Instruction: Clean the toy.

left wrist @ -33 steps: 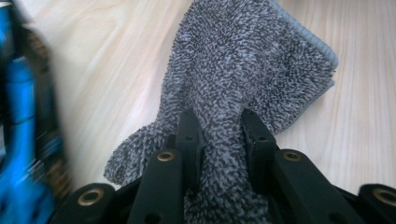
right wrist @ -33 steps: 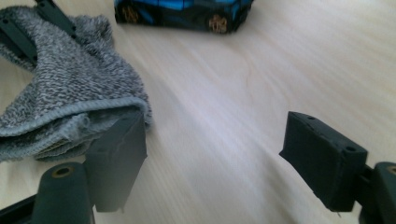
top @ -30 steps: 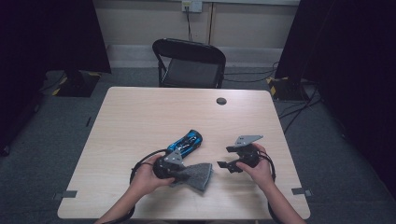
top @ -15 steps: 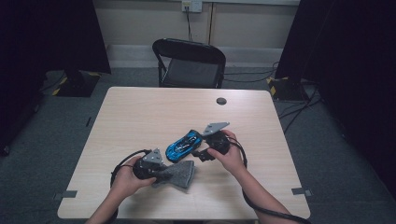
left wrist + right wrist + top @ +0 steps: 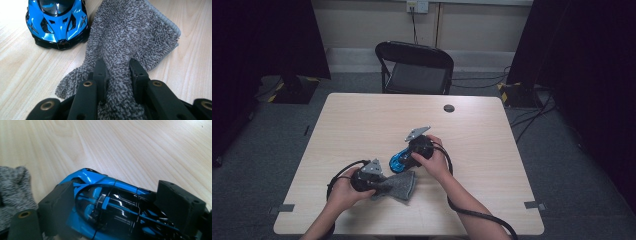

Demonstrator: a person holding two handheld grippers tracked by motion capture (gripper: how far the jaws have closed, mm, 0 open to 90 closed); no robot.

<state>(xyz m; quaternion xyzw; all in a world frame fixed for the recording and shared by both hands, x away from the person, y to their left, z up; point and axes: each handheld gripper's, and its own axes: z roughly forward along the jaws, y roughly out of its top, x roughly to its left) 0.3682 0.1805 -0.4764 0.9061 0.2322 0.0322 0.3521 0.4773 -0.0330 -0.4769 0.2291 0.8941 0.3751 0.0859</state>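
L claw [image 5: 115, 72] is clamped on a bunched grey microfibre cloth [image 5: 130, 37], rest of it spread flat on the wood bench [image 5: 362, 120], near front edge, left of centre. Blue & black toy sports car [image 5: 401, 159] sits on bench just beside the cloth, nose towards L claw; touching or not, can't tell. R claw [image 5: 112, 205] is over the car w/ jaws wide, one each side of the body, straddling it. Whether pads press the sides isn't clear; they look just off it. Small black disc [image 5: 449, 108] lies near the bench's far edge; black folding chair [image 5: 414, 67] stands beyond.
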